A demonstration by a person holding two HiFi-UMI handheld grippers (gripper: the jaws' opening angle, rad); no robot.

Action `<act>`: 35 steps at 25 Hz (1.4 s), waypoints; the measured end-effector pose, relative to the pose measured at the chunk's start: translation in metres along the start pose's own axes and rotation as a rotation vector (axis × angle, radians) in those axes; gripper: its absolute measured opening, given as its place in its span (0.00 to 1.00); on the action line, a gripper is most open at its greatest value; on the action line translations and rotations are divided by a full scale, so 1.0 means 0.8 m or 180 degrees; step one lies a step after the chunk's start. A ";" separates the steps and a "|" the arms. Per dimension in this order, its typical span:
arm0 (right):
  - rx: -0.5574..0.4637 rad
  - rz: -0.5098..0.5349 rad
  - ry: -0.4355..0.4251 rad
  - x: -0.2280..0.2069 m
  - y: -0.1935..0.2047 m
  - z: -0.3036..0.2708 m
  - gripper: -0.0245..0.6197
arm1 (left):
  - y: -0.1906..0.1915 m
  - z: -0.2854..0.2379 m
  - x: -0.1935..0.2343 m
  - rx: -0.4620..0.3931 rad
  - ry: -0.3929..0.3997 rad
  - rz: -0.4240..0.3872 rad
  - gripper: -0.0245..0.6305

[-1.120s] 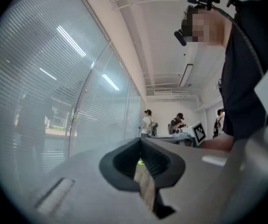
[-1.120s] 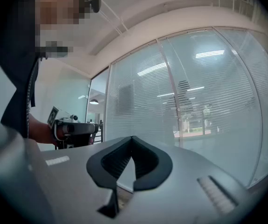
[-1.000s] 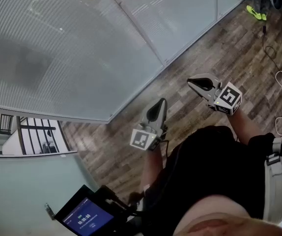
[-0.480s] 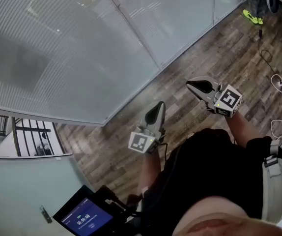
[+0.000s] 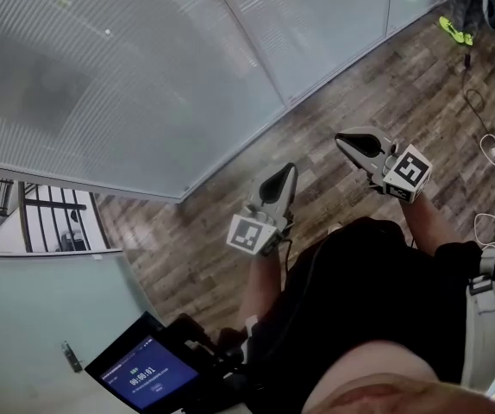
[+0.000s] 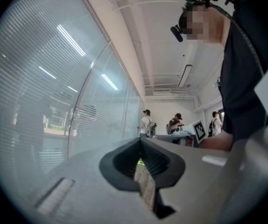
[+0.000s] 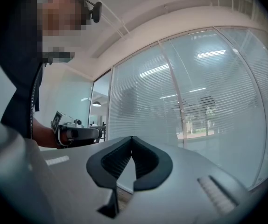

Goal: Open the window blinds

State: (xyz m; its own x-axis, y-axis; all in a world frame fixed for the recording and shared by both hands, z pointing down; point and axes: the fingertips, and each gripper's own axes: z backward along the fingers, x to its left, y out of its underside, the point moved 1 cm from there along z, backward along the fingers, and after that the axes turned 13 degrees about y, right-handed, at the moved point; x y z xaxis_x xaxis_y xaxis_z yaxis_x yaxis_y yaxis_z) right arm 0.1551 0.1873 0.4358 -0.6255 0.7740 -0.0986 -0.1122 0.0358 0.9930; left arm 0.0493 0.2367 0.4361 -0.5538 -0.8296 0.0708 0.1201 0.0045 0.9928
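Jaws pressed together on both tools, nothing between them: left gripper (image 5: 287, 172) and right gripper (image 5: 342, 140) are empty. You hold both level in front of your body, forearms bent, over the wood floor (image 5: 360, 93), tips aimed toward the glass wall (image 5: 334, 24). Blinds (image 5: 101, 76) hang behind that glass with slats shut, well apart from either tool. No cord or wand shows in any view. Reads as a ready pose ahead of the approach, hands parked while you find the control. Task not started.
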 end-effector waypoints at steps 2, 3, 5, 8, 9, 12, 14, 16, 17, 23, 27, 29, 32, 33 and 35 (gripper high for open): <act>-0.0011 -0.0033 0.0001 0.000 -0.001 -0.001 0.05 | 0.002 0.000 0.001 0.0012 -0.0005 0.0011 0.04; -0.0004 -0.0027 -0.0015 0.000 -0.001 -0.002 0.05 | 0.002 0.000 0.003 0.0008 -0.0005 0.0019 0.04; 0.0016 0.0005 -0.0071 0.004 0.001 -0.004 0.05 | 0.003 0.001 0.006 -0.0005 -0.0009 0.0043 0.04; 0.0065 0.0099 -0.0190 0.014 0.007 -0.005 0.05 | 0.005 0.003 0.008 -0.0006 -0.0022 0.0064 0.04; 0.0081 0.0108 -0.0202 0.016 0.009 -0.006 0.05 | 0.005 0.003 0.009 -0.0011 -0.0022 0.0068 0.04; 0.0133 0.0108 -0.0246 0.019 0.013 -0.010 0.05 | 0.003 0.003 0.013 -0.0025 -0.0028 0.0072 0.04; 0.0128 0.0115 -0.0256 0.019 0.010 -0.014 0.05 | 0.002 0.002 0.015 -0.0030 -0.0022 0.0067 0.04; 0.0134 0.0111 -0.0256 0.020 0.010 -0.018 0.05 | 0.004 0.003 0.017 -0.0021 -0.0012 0.0076 0.04; 0.0144 0.0107 -0.0259 0.020 0.011 -0.020 0.05 | 0.006 0.004 0.019 -0.0012 -0.0005 0.0088 0.04; 0.0082 0.0084 -0.0510 0.038 0.008 -0.020 0.05 | 0.014 0.001 0.017 -0.0013 0.0107 0.0157 0.04; 0.0094 0.0142 -0.0613 0.040 0.008 -0.022 0.05 | 0.016 0.006 0.029 -0.0035 0.0080 0.0214 0.04; 0.0089 0.0148 -0.0646 0.038 0.007 -0.025 0.05 | 0.016 0.005 0.038 -0.0050 0.0067 0.0229 0.04; 0.0135 0.0173 -0.0669 0.031 0.013 -0.031 0.05 | 0.011 0.001 0.048 -0.0097 0.0072 0.0240 0.04; 0.0149 0.0168 -0.0668 0.029 0.014 -0.034 0.05 | 0.009 0.000 0.051 -0.0086 0.0075 0.0229 0.04; 0.0165 0.0136 -0.0657 0.023 0.014 -0.042 0.05 | 0.008 -0.003 0.059 -0.0048 0.0084 0.0189 0.04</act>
State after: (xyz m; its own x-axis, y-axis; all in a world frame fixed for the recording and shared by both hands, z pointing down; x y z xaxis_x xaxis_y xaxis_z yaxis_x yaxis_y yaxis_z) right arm 0.1164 0.1807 0.4427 -0.4569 0.8883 -0.0463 -0.0457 0.0286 0.9985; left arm 0.0255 0.1964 0.4457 -0.5236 -0.8425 0.1268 0.1646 0.0461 0.9853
